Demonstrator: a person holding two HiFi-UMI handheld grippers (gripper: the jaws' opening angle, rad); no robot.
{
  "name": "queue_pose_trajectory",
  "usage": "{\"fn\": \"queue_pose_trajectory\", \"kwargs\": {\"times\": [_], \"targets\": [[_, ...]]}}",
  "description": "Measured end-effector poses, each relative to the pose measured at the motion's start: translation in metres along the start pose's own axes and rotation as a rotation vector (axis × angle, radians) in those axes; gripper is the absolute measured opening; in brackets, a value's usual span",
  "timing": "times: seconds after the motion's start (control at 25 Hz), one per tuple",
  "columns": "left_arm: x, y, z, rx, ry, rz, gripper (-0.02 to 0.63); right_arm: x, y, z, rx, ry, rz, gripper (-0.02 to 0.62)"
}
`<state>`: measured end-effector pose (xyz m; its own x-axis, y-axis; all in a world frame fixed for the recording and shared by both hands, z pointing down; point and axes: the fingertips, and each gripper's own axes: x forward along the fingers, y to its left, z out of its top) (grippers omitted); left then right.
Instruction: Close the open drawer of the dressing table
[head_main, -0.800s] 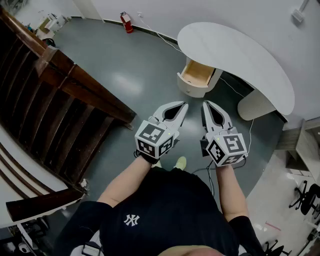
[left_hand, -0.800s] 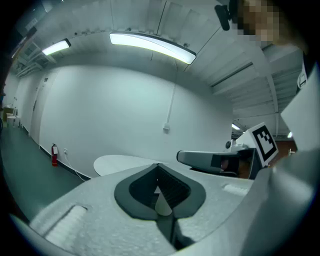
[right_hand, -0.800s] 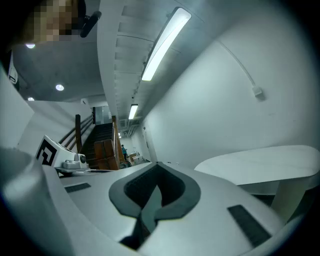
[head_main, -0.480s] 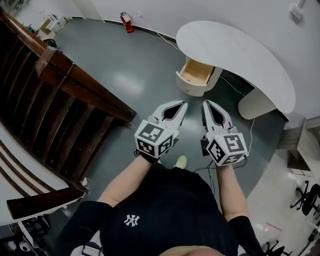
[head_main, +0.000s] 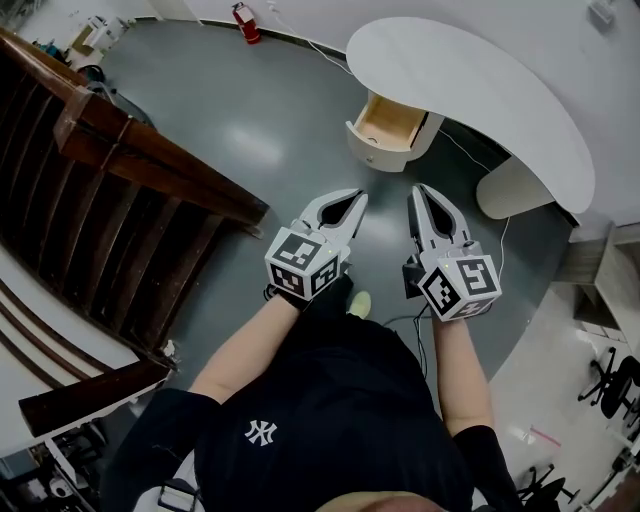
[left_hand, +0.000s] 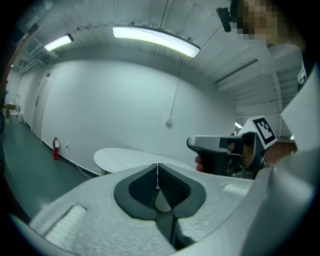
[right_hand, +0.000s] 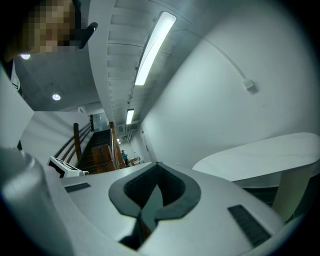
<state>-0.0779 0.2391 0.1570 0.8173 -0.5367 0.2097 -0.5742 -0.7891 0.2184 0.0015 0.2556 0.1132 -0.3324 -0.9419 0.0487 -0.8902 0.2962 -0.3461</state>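
Note:
The white dressing table (head_main: 470, 90) with a curved top stands at the upper right of the head view. Its drawer (head_main: 388, 122) is pulled out toward me and shows a bare wooden inside. My left gripper (head_main: 358, 196) and right gripper (head_main: 417, 190) hover side by side over the floor, short of the drawer, both shut with nothing held. In the left gripper view the shut left gripper (left_hand: 158, 165) points toward the table top (left_hand: 125, 156), with the right gripper (left_hand: 227, 152) beside it. In the right gripper view the shut right gripper (right_hand: 156, 163) has the table top (right_hand: 260, 155) at its right.
A dark wooden stair banister (head_main: 150, 170) runs along the left. A red fire extinguisher (head_main: 242, 22) stands by the far wall. The table's white pedestal (head_main: 510, 190) is to the right of the drawer. A cable (head_main: 400, 322) lies on the grey floor near my feet. An office chair (head_main: 612, 382) is at far right.
The table and drawer sit slightly higher in the head view, and both grippers have risen a little with them. Both grippers stay shut and side by side.

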Motion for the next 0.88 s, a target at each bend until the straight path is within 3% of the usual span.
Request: {"fn": "queue_pose_trajectory", "kwargs": {"times": [0.36, 0.64, 0.88], "targets": [[0.057, 0.039, -0.012, 0.014, 0.018, -0.002, 0.011, 0.047, -0.04, -0.004, -0.017, 0.021, -0.024, 0.015], [0.112, 0.11, -0.036, 0.042, 0.05, 0.025, 0.011, 0.131, -0.072, -0.022, -0.078, 0.062, -0.038, 0.015], [0.159, 0.168, -0.079, 0.037, 0.111, 0.031, 0.011, 0.189, -0.104, -0.042, -0.079, 0.108, -0.066, 0.015]]}}
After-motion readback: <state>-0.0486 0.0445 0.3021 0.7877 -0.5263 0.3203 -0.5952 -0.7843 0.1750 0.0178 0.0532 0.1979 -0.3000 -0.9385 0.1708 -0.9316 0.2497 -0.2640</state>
